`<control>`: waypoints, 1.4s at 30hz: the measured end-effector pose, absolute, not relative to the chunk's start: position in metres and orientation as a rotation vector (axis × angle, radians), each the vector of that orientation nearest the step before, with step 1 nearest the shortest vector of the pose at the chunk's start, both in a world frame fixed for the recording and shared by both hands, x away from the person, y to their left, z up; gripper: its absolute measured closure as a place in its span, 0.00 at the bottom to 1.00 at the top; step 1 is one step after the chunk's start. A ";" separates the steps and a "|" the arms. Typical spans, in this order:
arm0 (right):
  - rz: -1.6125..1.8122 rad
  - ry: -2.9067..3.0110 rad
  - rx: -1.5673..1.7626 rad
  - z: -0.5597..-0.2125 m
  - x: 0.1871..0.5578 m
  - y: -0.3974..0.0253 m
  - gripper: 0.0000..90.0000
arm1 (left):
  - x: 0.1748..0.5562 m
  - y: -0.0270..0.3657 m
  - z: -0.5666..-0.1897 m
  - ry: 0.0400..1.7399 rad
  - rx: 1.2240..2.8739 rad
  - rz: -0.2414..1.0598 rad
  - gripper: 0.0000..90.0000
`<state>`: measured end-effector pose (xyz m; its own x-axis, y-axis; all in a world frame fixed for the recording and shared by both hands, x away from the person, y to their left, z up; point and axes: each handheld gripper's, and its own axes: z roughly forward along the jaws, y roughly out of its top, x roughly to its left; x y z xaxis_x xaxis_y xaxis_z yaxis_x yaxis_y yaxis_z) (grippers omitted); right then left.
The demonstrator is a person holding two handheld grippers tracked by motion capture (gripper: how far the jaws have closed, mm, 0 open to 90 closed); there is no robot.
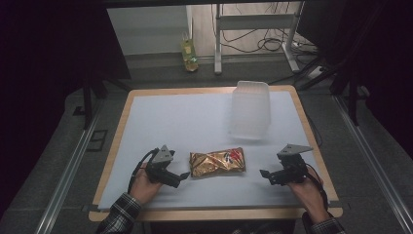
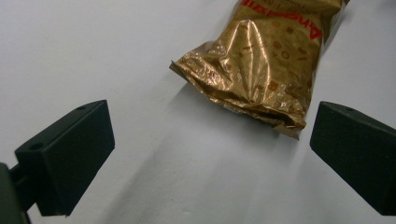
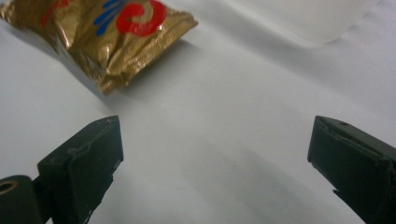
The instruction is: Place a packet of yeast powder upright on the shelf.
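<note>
- Here, a crinkled gold foil snack packet with red and blue print (image 1: 217, 162) lies flat on the white sheet covering the wooden-edged table (image 1: 195, 117), near the table's front edge and between the two grippers.
- The left gripper (image 1: 184, 175), held in the person's left hand (image 1: 143, 184), sits just beside the packet's left end; its jaws stand wide apart and hold nothing.
- In the left gripper view, the packet's crimped end (image 2: 243, 93) lies ahead of the open jaws, apart from both.
- The right gripper (image 1: 263, 173), held in the right hand (image 1: 307, 190), rests near the packet's right end with bare sheet between them; its jaws are likewise spread wide and empty.
- In the right gripper view, the packet's printed end (image 3: 116, 32) lies beyond the left-hand jaw, untouched.
- A clear rectangular plastic container (image 1: 250, 109) rests at the far right of the sheet, well apart from the packet.
- A yellowish bottle (image 1: 189, 54) stands on the floor beyond the table.
</note>
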<state>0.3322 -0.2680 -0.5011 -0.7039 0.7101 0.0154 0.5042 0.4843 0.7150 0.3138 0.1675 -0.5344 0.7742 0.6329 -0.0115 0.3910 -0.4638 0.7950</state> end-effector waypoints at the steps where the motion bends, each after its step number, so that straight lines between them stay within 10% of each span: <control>1: 1.041 2.451 1.031 -0.501 0.332 -0.268 0.04 | 0.314 0.167 -0.534 0.761 2.114 0.361 0.00; 17: 1.007 2.482 1.012 -0.507 0.333 -0.264 0.04 | 0.316 0.167 -0.531 0.794 2.092 0.328 0.04; 42: 0.973 2.494 0.953 -0.509 0.331 -0.258 0.05 | 0.304 0.154 -0.514 0.668 2.099 0.338 0.64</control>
